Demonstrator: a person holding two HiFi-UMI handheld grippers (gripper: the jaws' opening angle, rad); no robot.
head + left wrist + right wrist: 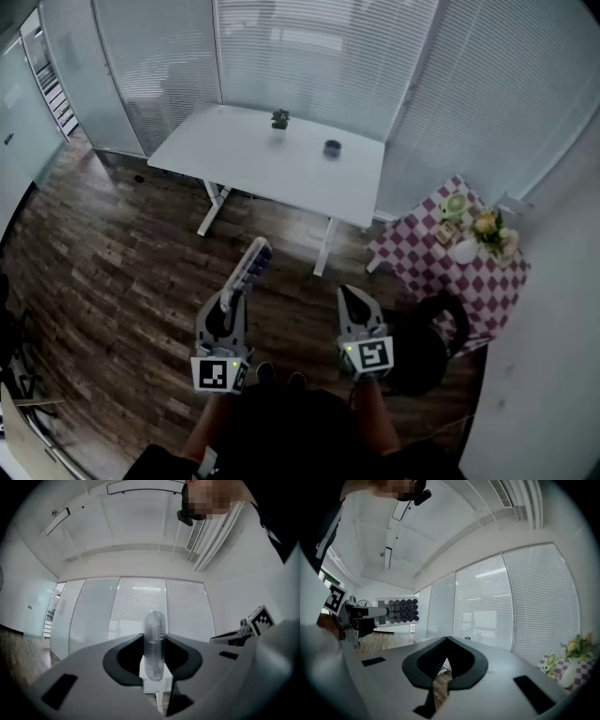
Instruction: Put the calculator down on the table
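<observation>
The calculator (253, 265) is a pale slab with dark round keys, and my left gripper (236, 294) is shut on its lower end, holding it over the wooden floor. In the left gripper view the calculator (154, 641) stands edge-on and upright between the pads. The right gripper view shows its key face (396, 609) at the left. My right gripper (353, 300) is shut with nothing in it, its tips touching (446, 638). The white table (281, 169) stands some way ahead of both grippers.
On the white table sit a small potted plant (279, 119) and a dark round object (332, 147). At the right a checkered table (441, 262) carries flowers (491, 231) and small items. A black seat (424, 345) is beside my right gripper. Blinds and glass walls close the room.
</observation>
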